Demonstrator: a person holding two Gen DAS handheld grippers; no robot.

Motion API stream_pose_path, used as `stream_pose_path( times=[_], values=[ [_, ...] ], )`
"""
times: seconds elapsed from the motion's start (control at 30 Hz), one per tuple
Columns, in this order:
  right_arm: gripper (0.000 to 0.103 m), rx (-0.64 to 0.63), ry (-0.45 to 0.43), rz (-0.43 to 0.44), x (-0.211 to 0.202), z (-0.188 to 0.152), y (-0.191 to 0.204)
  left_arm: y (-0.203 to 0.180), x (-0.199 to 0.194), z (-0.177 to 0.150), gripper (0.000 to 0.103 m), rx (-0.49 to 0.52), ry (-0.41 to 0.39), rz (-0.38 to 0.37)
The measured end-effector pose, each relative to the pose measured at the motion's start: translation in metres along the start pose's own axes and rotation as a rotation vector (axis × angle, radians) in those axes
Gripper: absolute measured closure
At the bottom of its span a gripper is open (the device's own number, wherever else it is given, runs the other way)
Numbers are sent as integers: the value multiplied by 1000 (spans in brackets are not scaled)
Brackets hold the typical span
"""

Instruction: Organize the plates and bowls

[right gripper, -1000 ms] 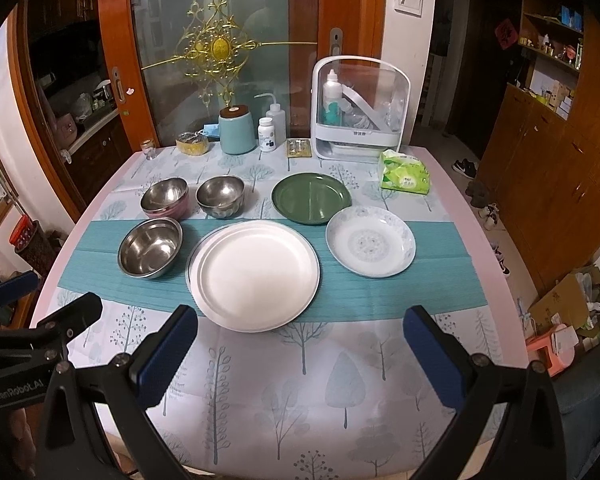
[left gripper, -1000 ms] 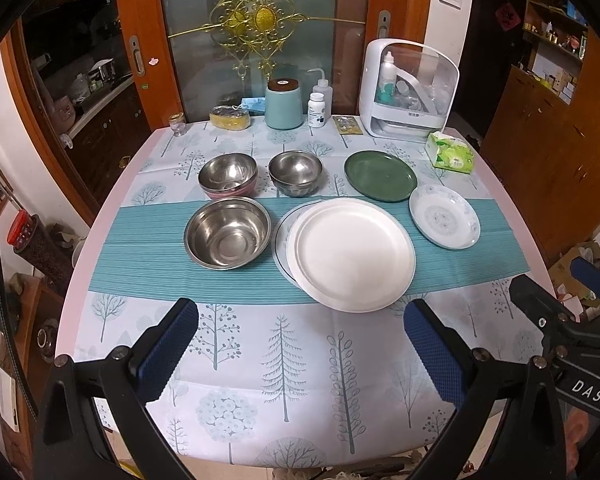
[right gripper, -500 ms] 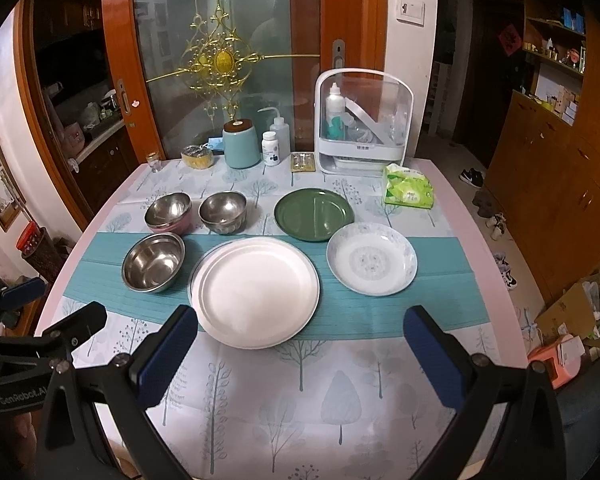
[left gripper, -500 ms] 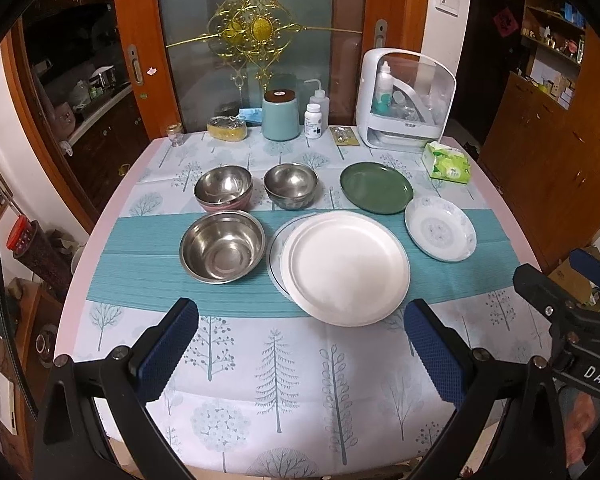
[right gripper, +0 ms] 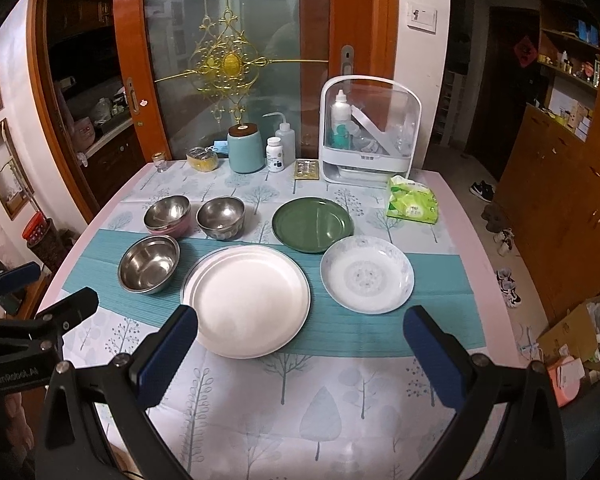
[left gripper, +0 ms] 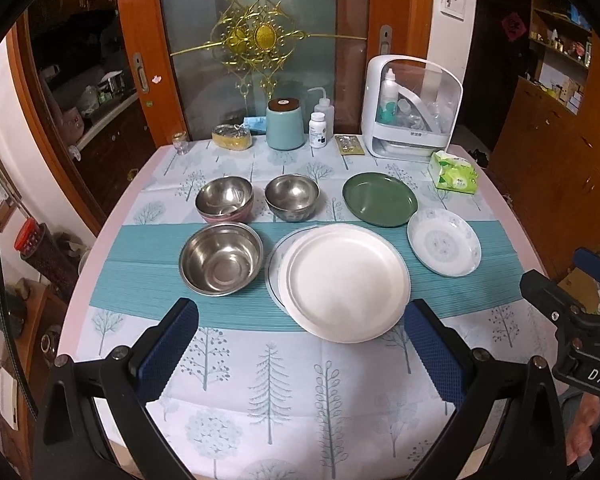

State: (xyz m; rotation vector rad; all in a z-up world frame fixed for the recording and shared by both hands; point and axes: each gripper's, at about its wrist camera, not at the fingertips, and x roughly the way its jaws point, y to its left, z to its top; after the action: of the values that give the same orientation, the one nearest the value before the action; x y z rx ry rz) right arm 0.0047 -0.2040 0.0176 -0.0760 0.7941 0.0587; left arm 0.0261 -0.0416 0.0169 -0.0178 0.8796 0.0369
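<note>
Left wrist view: left hand-held gripper (left gripper: 300,344) and right hand-held gripper (right gripper: 300,344) are hovering spread apart over bare tablecloth (left gripper: 284,412), white plate (left gripper: 344,280) lying just ahead

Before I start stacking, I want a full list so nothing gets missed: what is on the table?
steel bowls: three, silver, left side; the far-left one sits in a pink bowl
white plates: two stacked, centre
green plate: one, behind them
patterned dish: one, white-blue, right
tissue pack: one, green, far right
teal canister: one, far edge
white organiser: one, far edge
left gripper: fingers open
right gripper: fingers open
</note>
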Motion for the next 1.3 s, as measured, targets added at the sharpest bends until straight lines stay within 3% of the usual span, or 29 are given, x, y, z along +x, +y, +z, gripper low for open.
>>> stream_pose_path(
  times=[0.33,0.6,0.83,1.3],
  values=[
    [0,-40,2,40,19,2,-24,2,25,-3,1,-122,66,12],
    [0,-17,62,61,50,-2,-36,20,52,-12,1,-190,120,29],
    [7,30,144,65,82,-1,-43,34,90,-13,1,-178,175,30],
    [16,155,388,150,184,-3,-39,41,217,10,6,-51,347,-129]
  ],
)
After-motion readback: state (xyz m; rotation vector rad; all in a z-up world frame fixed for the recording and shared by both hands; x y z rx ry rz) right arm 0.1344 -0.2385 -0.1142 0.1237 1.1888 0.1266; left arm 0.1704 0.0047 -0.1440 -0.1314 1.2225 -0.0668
